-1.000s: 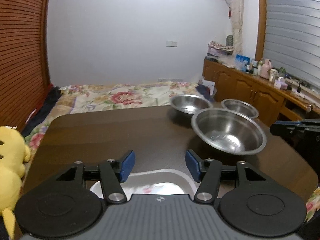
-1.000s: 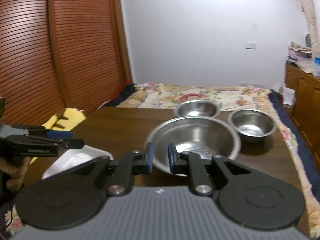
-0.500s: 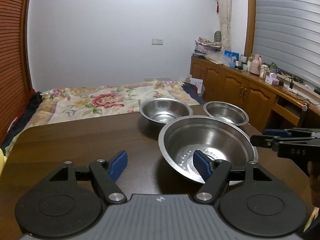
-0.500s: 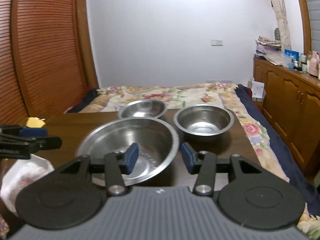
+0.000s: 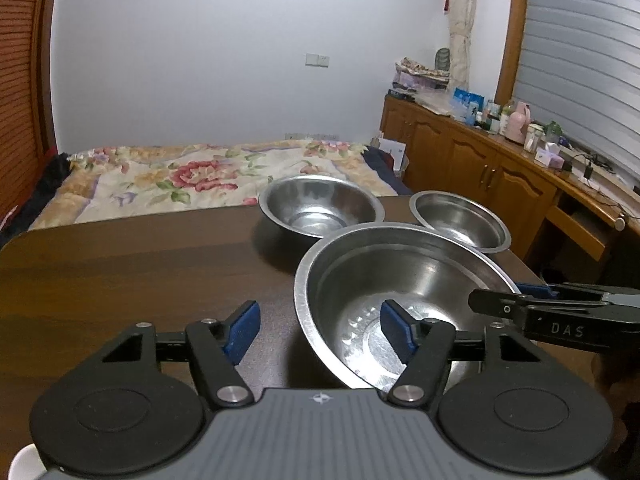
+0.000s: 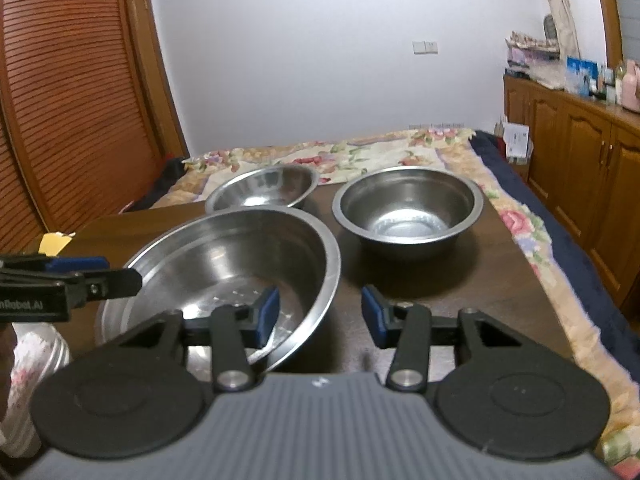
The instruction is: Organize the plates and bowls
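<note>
Closing with rims untouched, both grippers straddle the large steel bowl (image 5: 404,280) on a dark wooden table (image 5: 120,264) before a floral bed (image 5: 200,176)

I'm seeing bare table (image 5: 132,264) lying open left; three bowls, the big bowl (image 5: 404,276) nearest, are crowding the right.

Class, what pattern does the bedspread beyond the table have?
A floral pattern, red and pink flowers on cream: the bedspread shows best in the left wrist view.
</note>
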Tool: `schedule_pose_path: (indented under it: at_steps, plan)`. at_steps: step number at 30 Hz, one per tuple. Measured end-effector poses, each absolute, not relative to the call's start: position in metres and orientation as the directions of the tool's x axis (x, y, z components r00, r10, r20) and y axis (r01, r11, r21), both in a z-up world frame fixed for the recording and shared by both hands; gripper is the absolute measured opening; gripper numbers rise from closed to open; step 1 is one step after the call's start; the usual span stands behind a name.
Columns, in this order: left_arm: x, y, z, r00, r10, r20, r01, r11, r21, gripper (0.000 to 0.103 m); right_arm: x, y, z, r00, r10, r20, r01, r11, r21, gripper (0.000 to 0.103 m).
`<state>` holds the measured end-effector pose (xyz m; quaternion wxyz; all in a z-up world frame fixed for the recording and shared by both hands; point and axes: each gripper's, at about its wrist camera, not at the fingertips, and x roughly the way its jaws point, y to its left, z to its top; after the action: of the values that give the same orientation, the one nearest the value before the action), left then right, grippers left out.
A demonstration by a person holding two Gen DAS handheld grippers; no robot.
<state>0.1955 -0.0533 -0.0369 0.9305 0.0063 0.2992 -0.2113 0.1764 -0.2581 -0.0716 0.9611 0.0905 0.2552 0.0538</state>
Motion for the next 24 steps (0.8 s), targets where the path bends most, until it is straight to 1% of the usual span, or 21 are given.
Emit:
schedule_pose_path:
  at_steps: [3,5,8,9,12,13,18,24]
  plan:
    - [0.200,-0.056,-0.038,0.723,-0.392,-0.569,0.394,0.910,-0.128,0.065,0.180,-0.259,-0.074,0.859,0.151,-0.489,-0.050,0.975,0.214,0.043]
    - [0.203,-0.057,-0.039,0.722,-0.390,-0.572,0.391,0.912,-0.127,0.059,0.182,-0.261,-0.074,0.858,0.153,-0.491,-0.048,0.975,0.219,0.040]
    - [0.205,-0.058,-0.040,0.716,-0.390,-0.579,0.390,0.911,-0.132,0.053,0.182,-0.261,-0.075,0.857,0.161,-0.490,-0.049,0.971,0.235,0.037]
    - [0.205,-0.058,-0.040,0.713,-0.393,-0.581,0.390,0.910,-0.137,0.052,0.183,-0.262,-0.075,0.855,0.168,-0.490,-0.052,0.969,0.243,0.034]
    - [0.203,-0.057,-0.041,0.706,-0.399,-0.586,0.398,0.907,-0.138,0.042,0.184,-0.264,-0.075,0.853,0.199,-0.483,-0.066,0.958,0.279,0.022]
    - [0.202,-0.058,-0.041,0.703,-0.401,-0.588,0.400,0.906,-0.140,0.035,0.183,-0.264,-0.075,0.853,0.206,-0.480,-0.069,0.955,0.288,0.020]
    - [0.195,-0.057,-0.039,0.692,-0.400,-0.600,0.396,0.906,-0.148,0.034,0.175,-0.265,-0.074,0.857,0.217,-0.468,-0.069,0.947,0.313,0.020]
    - [0.172,-0.049,-0.027,0.690,-0.435,-0.578,0.427,0.890,-0.159,0.034,0.155,-0.269,-0.061,0.873,0.248,-0.421,-0.093,0.930,0.356,0.020]
